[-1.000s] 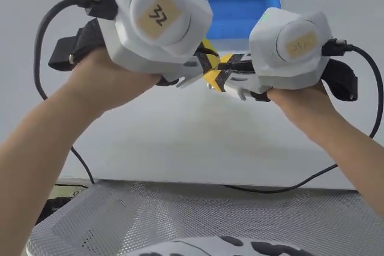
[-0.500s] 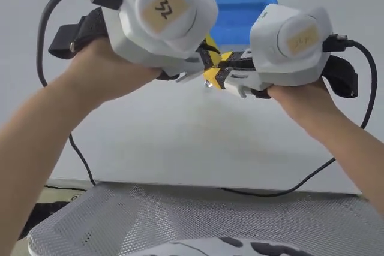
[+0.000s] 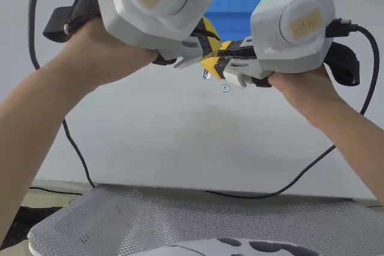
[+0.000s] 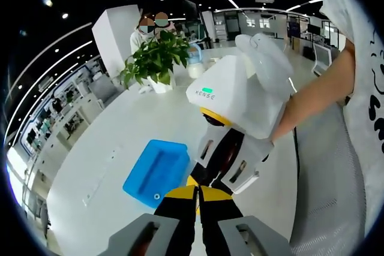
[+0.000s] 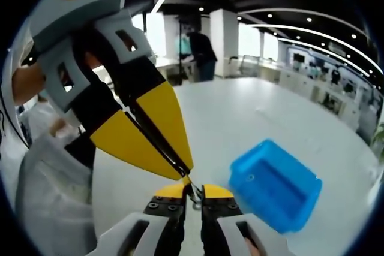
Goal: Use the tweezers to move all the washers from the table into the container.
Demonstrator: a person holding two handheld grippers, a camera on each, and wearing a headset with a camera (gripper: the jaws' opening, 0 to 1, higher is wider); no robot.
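**Tweezers held up between two grippers**

A small silver ring washer [image 3: 225, 88] shows just under the gripper tips, against the white table [image 3: 180, 136].

Thin dark metal tweezers [image 5: 157, 139] run between the yellow-tipped black jaws of the left gripper [image 4: 198, 193]. Those jaws are pressed tight on the tweezers, and the point of the tweezers sticks out past them.

The right gripper [image 5: 195, 193] faces the left gripper, tip to tip. Its own yellow-tipped jaws stand very near each other, with the point of the tweezers in the thin gap between them. The gap is so small that I cannot tell if these jaws are squeezing the tweezers or just sitting beside them.

The blue plastic box container [image 3: 237, 13] stands on the table behind the grippers, on the far side from the person.

A left hand [image 3: 102, 58] and a right hand [image 3: 300, 85] hold the grippers up above the table. A black cable [image 3: 312, 169] hangs down from each one.
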